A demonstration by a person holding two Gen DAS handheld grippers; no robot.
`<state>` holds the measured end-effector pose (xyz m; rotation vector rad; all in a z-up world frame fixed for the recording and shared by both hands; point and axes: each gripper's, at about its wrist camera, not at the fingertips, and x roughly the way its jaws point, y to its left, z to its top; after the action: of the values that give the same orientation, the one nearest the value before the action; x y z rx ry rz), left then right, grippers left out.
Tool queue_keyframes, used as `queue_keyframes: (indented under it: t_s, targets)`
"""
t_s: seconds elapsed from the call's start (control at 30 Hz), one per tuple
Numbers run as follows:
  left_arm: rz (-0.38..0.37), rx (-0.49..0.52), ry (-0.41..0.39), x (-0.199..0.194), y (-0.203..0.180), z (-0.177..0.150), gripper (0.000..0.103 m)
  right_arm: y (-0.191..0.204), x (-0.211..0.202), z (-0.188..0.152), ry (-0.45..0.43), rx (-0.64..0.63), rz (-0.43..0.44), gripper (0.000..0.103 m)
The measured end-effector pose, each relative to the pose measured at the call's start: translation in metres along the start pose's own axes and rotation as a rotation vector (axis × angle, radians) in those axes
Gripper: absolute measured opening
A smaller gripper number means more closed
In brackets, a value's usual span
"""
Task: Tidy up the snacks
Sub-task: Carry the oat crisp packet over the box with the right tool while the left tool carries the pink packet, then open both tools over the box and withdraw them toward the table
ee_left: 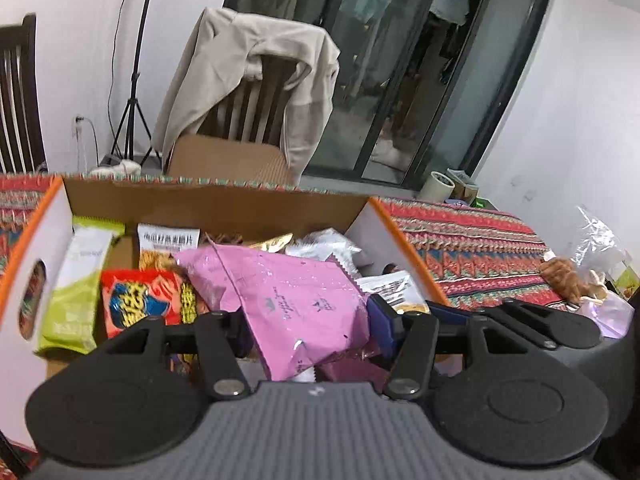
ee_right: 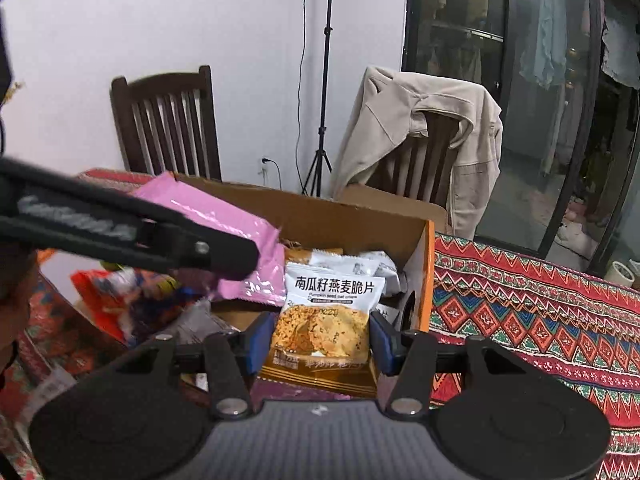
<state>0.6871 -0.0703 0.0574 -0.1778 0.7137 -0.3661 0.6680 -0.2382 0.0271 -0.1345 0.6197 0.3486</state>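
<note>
1. Left gripper pinches the pink packet over the cardboard box.
2. Right gripper pinches the oat-crisp packet above the same box.
3. Both packets look light, crinkly and probably slippery; contents likely brittle.
4. Grip by the sealed edges.

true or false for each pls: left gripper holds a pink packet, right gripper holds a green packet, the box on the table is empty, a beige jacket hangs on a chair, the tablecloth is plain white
1. The left gripper holds a pink packet. True.
2. The right gripper holds a green packet. False: it grips a white and orange oat crisp packet.
3. The cardboard box is empty. False: several snack packets lie in it.
4. A beige jacket hangs on a chair. True.
5. The tablecloth is plain white. False: it is red with a colourful pattern.
</note>
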Motion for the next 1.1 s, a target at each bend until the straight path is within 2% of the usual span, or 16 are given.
queue_keyframes:
  t_s: [0.07, 0.1, 0.13, 0.17, 0.23, 0.37, 0.5, 0.57, 0.63, 0.73, 0.83, 1.0, 1.1]
  targets:
    - [0.009, -0.032, 0.001, 0.007, 0.007, -0.003, 0.061, 0.001, 0.002, -0.005, -0.003, -0.007, -0.017, 0.053]
    - [0.018, -0.057, -0.001, 0.009, 0.011, -0.004, 0.072, 0.001, 0.002, -0.005, -0.006, -0.007, -0.020, 0.054]
    - [0.022, -0.076, -0.006, 0.009, 0.016, -0.004, 0.081, -0.001, 0.001, -0.007, -0.012, -0.006, -0.016, 0.061]
    - [0.021, -0.093, -0.010, 0.009, 0.021, -0.004, 0.083, -0.003, -0.002, -0.009, -0.017, 0.001, -0.006, 0.068]
    - [0.031, -0.110, -0.017, 0.004, 0.027, 0.000, 0.083, -0.006, -0.010, -0.010, -0.034, 0.023, 0.011, 0.075]
    - [0.034, -0.102, -0.047, -0.030, 0.032, 0.007, 0.086, -0.006, -0.030, -0.004, -0.065, 0.020, 0.007, 0.076]
    - [0.049, 0.011, -0.077, -0.079, 0.019, 0.002, 0.088, -0.003, -0.059, 0.004, -0.098, 0.005, 0.001, 0.078]
    - [0.063, 0.081, -0.091, -0.111, 0.010, -0.010, 0.090, -0.001, -0.078, 0.007, -0.119, -0.005, 0.000, 0.081]
    - [0.084, 0.126, -0.115, -0.143, 0.003, -0.026, 0.097, 0.002, -0.101, 0.009, -0.140, -0.015, -0.001, 0.081]
    - [0.119, 0.189, -0.153, -0.192, -0.005, -0.051, 0.099, 0.007, -0.138, 0.006, -0.169, -0.035, 0.006, 0.089]
    - [0.144, 0.234, -0.203, -0.243, -0.015, -0.080, 0.101, 0.014, -0.180, -0.001, -0.207, -0.063, 0.020, 0.091]
    - [0.190, 0.282, -0.293, -0.315, -0.029, -0.137, 0.103, 0.034, -0.244, -0.024, -0.251, -0.112, 0.030, 0.092]
    - [0.235, 0.322, -0.328, -0.343, -0.040, -0.173, 0.103, 0.051, -0.276, -0.045, -0.262, -0.150, 0.036, 0.092]
